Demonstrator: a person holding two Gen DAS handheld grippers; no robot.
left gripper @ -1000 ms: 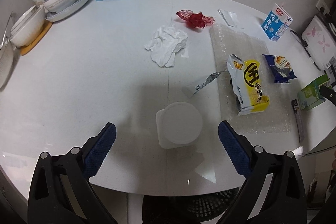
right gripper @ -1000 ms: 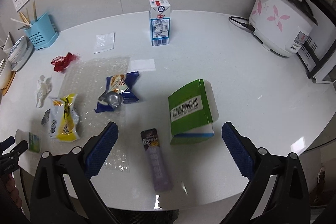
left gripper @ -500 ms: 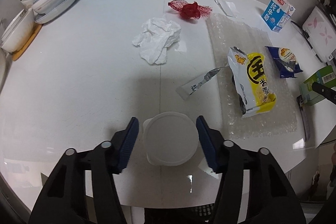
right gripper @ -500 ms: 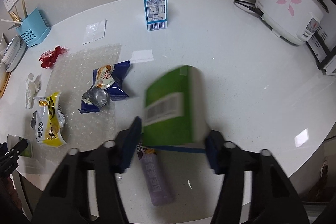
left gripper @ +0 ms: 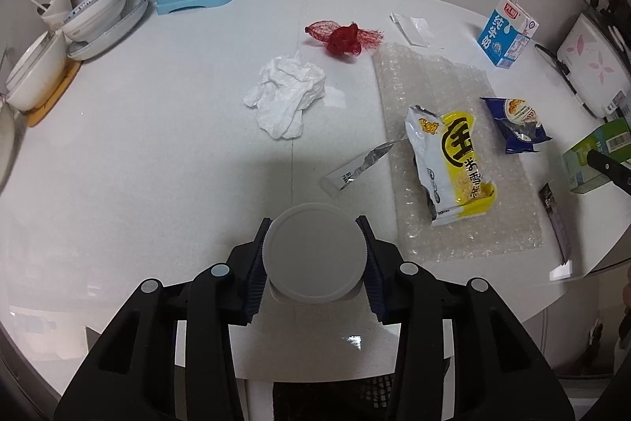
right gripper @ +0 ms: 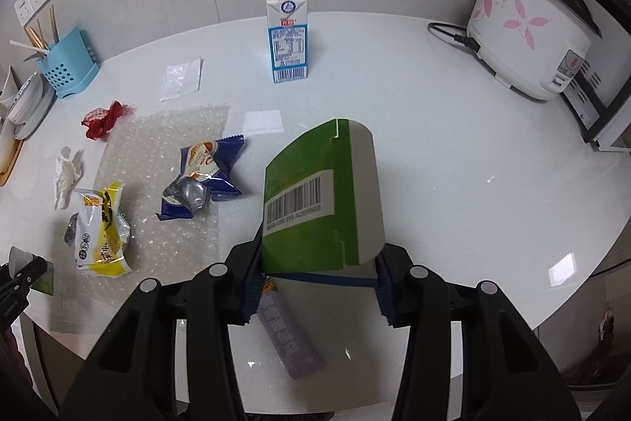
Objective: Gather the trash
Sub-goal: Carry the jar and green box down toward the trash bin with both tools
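I see a big round white table [left gripper: 157, 145] with trash lying all over it. A sheet of clear bubble wrap [left gripper: 437, 81] lies flat in the middle, and I will tell where things are from that sheet. Far off to its right side stands a white rice cooker with pink flowers [right gripper: 528, 26]. My right gripper [right gripper: 317, 275] is closed tight on a green and white cardboard box [right gripper: 315, 192], just to the right of the sheet. A purple snack stick wrapper [right gripper: 288, 334] lies on the table under that box. Behind the sheet stands a blue and white milk carton [right gripper: 287, 34]. On the sheet lies a yellow and white snack bag [left gripper: 453, 164], and a dark blue snack wrapper [left gripper: 516, 125] sits at its right edge. Left of the sheet is a crumpled white tissue [left gripper: 288, 97]. My left gripper [left gripper: 313, 263] squeezes a round white plastic cup [left gripper: 313, 255], in front of the sheet's left corner. A red mesh net [left gripper: 343, 36] lies by the sheet's back left corner
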